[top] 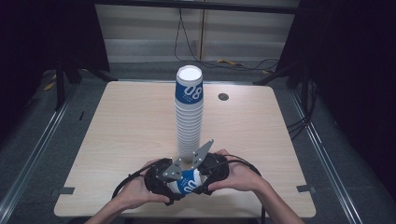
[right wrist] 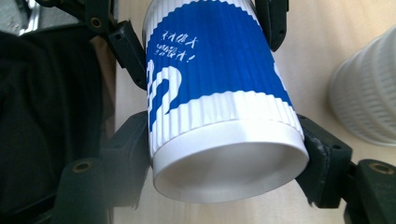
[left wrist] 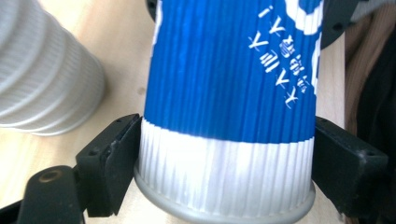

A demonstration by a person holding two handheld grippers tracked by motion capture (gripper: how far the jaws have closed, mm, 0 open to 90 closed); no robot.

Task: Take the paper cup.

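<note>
Cup [top: 188, 182] is lying on its side between both grippers, near the front edge of the table [top: 126, 121], just in front of the stack [top: 189, 116] of cups. The left gripper [left wrist: 224, 154] is clamping its narrow bottom end, with one black jaw pressing on each side of the white band. The right gripper [right wrist: 229, 154] is holding the wide open end, its jaws closed against the rim from both sides. The two grippers are facing each other along the cup. It is ribbed paper, blue in the middle with white bands at the ends, and is carrying white print and small characters. The inside is plain white.
</note>
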